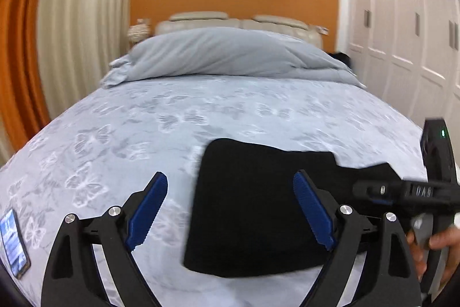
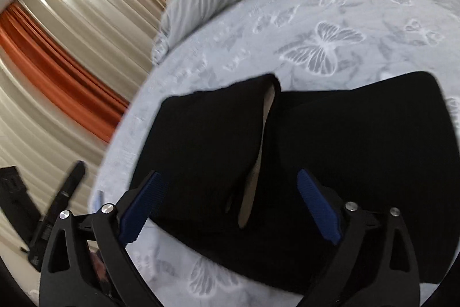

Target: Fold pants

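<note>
Black pants lie folded on the pale butterfly-print bed. My left gripper is open and empty, held above the pants' left part. The right gripper's body shows at the right edge of the left wrist view, with a hand on it. In the right wrist view the pants lie in two overlapping black parts with a light gap between them. My right gripper is open and empty above their near edge. The left gripper's finger shows at the left.
A grey folded duvet lies at the head of the bed. A phone lies on the bed's left near edge. Curtains hang on the left and white wardrobes stand on the right.
</note>
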Demonstrator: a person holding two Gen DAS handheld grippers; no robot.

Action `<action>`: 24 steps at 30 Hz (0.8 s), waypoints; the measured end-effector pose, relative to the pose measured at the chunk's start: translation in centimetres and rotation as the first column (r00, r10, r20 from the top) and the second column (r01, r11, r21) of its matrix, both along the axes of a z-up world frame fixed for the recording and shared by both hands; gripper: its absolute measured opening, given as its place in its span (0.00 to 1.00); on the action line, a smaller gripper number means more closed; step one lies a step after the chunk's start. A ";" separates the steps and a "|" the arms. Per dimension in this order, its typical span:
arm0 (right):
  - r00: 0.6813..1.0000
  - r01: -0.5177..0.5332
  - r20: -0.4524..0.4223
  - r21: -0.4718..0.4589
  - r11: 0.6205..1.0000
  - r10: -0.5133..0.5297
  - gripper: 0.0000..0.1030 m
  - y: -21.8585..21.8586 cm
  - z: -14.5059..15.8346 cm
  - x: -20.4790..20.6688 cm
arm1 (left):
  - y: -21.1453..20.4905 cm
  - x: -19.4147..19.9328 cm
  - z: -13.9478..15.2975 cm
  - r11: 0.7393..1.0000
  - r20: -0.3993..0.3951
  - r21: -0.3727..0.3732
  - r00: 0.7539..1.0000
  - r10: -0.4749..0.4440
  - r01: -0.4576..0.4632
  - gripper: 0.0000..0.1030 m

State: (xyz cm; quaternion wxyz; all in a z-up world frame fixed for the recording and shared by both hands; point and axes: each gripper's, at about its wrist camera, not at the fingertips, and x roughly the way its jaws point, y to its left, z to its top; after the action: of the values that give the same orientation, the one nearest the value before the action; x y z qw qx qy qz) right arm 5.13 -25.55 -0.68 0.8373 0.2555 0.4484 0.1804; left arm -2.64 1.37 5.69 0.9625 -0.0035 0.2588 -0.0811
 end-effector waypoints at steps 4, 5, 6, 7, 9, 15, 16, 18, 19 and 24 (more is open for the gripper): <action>0.999 -0.016 0.044 -0.120 0.993 0.021 0.68 3.4 -0.1 0.4 | 2.6 2.2 -2.0 0.995 -0.150 -0.095 0.989 -0.005 -0.010 0.84; 0.999 -0.001 0.044 -0.141 0.990 0.007 0.49 4.2 0.2 0.6 | 3.2 2.4 -1.9 0.995 -0.153 -0.098 0.988 -0.002 -0.013 0.84; 0.999 -0.009 0.050 -0.108 0.994 0.014 0.32 4.2 0.5 0.7 | 3.6 2.6 -1.8 0.996 -0.145 -0.090 0.989 0.006 -0.019 0.84; 0.998 -0.013 0.064 -0.069 0.998 0.017 0.32 4.3 1.3 0.8 | 3.8 2.6 -1.5 0.997 -0.129 -0.074 0.991 0.023 -0.032 0.84; 0.988 0.004 0.157 -0.116 0.993 0.014 0.31 4.1 5.3 -0.2 | 4.5 2.3 -0.9 0.996 -0.106 -0.084 0.994 0.031 -0.040 0.84; 0.962 0.131 0.264 -0.197 0.972 -0.076 0.16 -4.3 12.3 -5.1 | 6.0 2.0 -0.5 0.981 -0.127 -0.193 0.992 -0.008 -0.016 0.84; 0.966 0.151 0.239 -0.209 0.966 -0.100 0.16 -5.6 11.5 -5.3 | 5.8 2.1 -0.6 0.979 -0.141 -0.203 0.990 -0.021 -0.008 0.84; 0.981 0.178 0.119 -0.209 0.962 -0.156 0.18 -8.9 7.2 -5.3 | 5.0 2.5 -1.4 0.978 -0.174 -0.208 0.983 -0.052 0.015 0.84; 0.982 0.188 0.059 -0.219 0.957 -0.179 0.20 -9.8 4.9 -5.3 | 4.5 2.7 -1.8 0.978 -0.189 -0.205 0.980 -0.063 0.024 0.84; 0.958 0.286 0.016 -0.111 0.952 -0.286 0.44 -12.4 2.2 -6.3 | 2.7 4.2 -4.4 0.965 -0.294 -0.253 0.945 -0.141 0.065 0.84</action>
State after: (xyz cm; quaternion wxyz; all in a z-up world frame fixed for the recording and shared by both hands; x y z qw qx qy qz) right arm -1.20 -37.96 1.50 0.8676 0.2704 0.4160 0.0319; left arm 1.56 4.11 1.24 0.8968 -0.1187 0.3947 -0.1607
